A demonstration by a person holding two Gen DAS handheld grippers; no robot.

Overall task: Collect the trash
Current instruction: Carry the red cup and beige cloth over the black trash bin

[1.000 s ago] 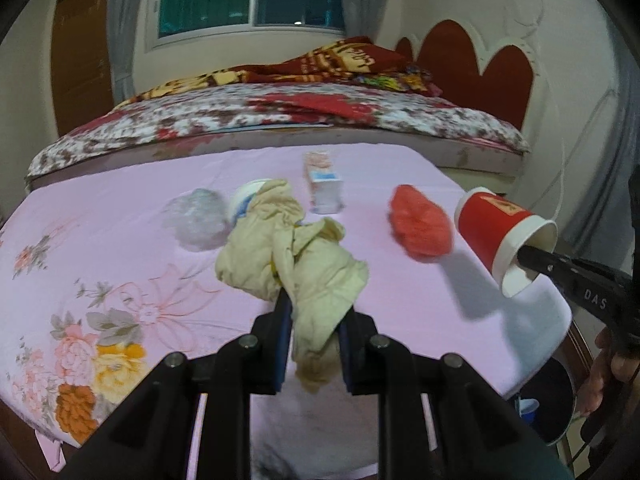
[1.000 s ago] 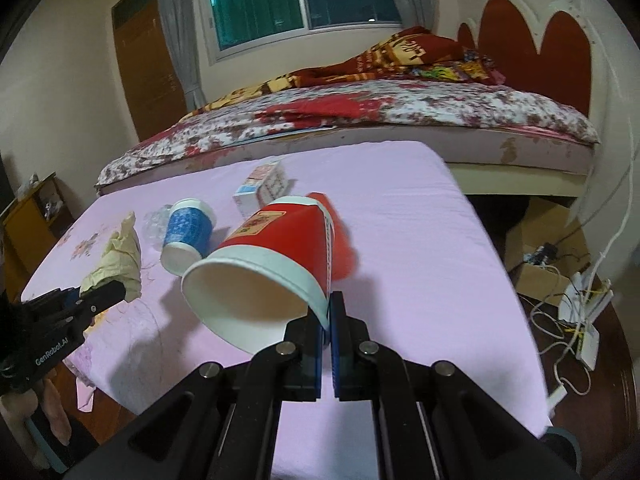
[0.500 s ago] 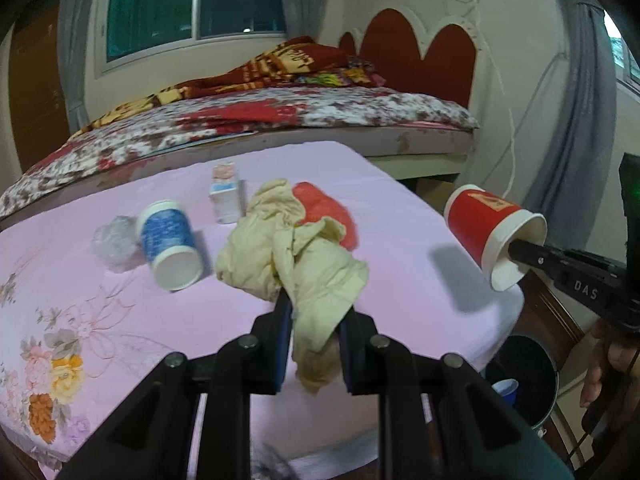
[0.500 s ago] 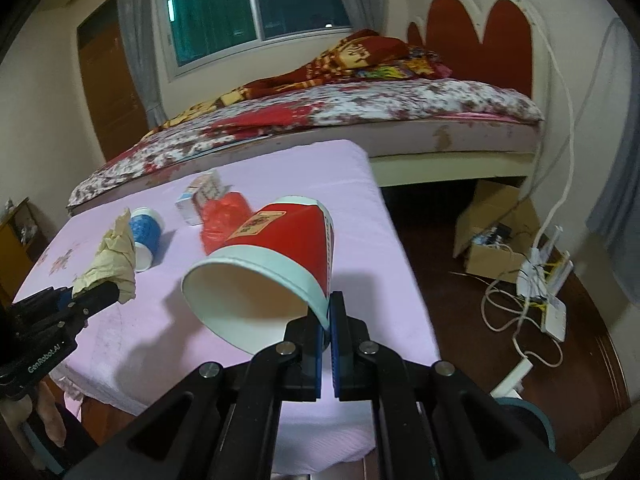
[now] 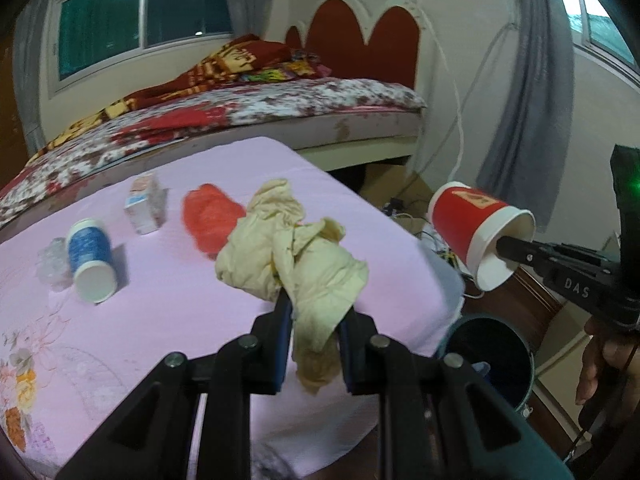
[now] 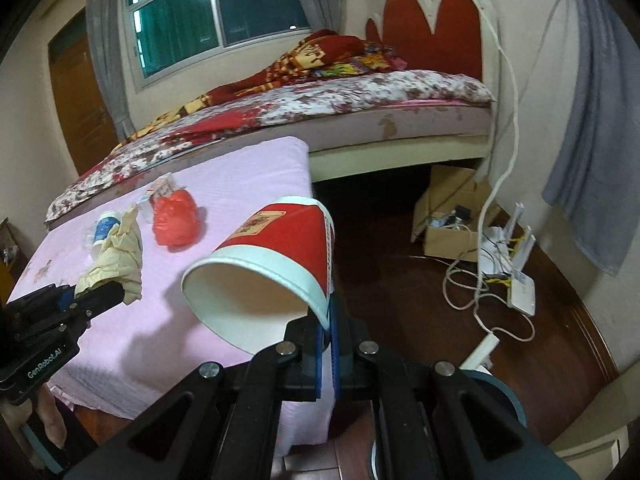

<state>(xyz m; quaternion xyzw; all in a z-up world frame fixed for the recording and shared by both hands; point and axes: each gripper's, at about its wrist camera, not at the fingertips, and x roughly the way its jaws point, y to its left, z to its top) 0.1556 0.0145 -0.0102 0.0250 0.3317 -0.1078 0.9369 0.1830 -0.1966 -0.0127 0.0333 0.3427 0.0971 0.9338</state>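
My left gripper is shut on a crumpled cream paper wad, held above the right end of the pink table. My right gripper is shut on the rim of a red paper cup, which lies tilted with its mouth toward the camera, past the table's right edge. In the left wrist view the cup hangs above a dark round bin on the floor. A blue cup on its side, a small carton, a red bag and clear plastic lie on the table.
A bed with a flowered cover runs behind the table. On the wooden floor to the right sit a cardboard box, a white router and loose cables. A grey curtain hangs at the right wall.
Both grippers have swung right along the table with their loads. The red cup now hangs past the table's right edge, and the bin has come into the left wrist view.
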